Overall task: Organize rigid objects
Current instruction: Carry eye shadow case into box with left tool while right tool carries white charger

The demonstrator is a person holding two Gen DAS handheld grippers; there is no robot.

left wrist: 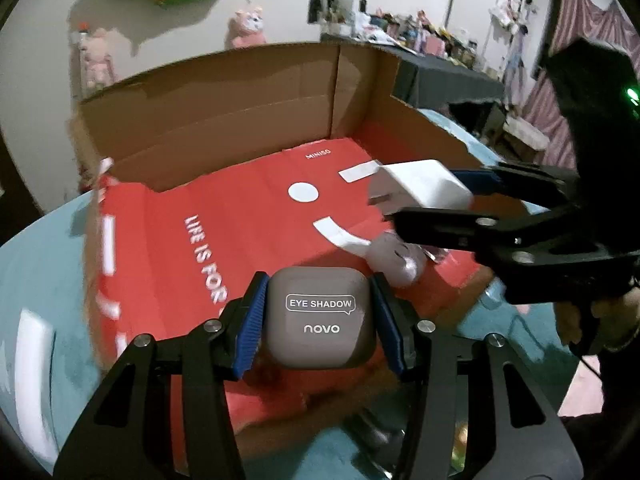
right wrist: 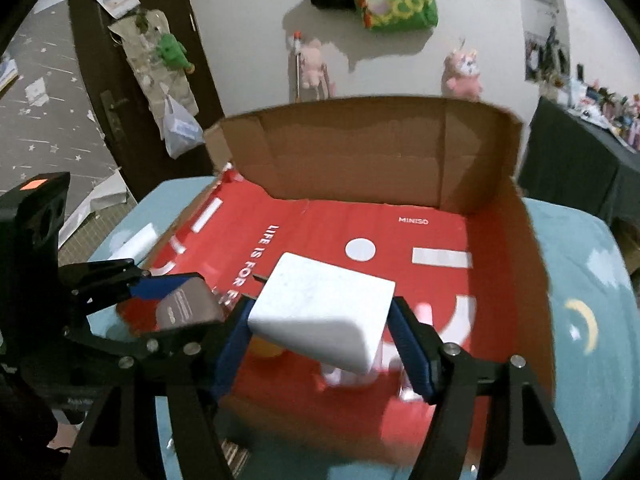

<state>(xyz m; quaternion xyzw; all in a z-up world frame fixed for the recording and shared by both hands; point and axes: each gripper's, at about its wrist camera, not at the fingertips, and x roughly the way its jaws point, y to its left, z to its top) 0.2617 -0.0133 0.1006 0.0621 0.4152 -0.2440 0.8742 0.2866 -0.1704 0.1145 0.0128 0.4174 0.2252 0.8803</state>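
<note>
My left gripper (left wrist: 318, 284) is shut on a grey-brown eye shadow case (left wrist: 322, 316), its blue pads pressing on both sides. It hangs over the near edge of an open cardboard box (left wrist: 240, 100) with a red printed floor. In the right wrist view my right gripper (right wrist: 320, 308) is shut on a white plug adapter (right wrist: 320, 316), tilted above the box (right wrist: 360, 160). From the left wrist view the right gripper (left wrist: 430, 200) and adapter (left wrist: 416, 186) hover over the box's right side. The left gripper (right wrist: 188, 304) with the case (right wrist: 186, 306) sits at left.
A small white-pink figure (left wrist: 394, 260) lies on the red floor, near the right gripper. The box rests on a teal cloth (right wrist: 580, 280). A dark cluttered table (right wrist: 580, 160) stands at the right, a brown door (right wrist: 132, 80) at the left, and plush toys hang on the wall.
</note>
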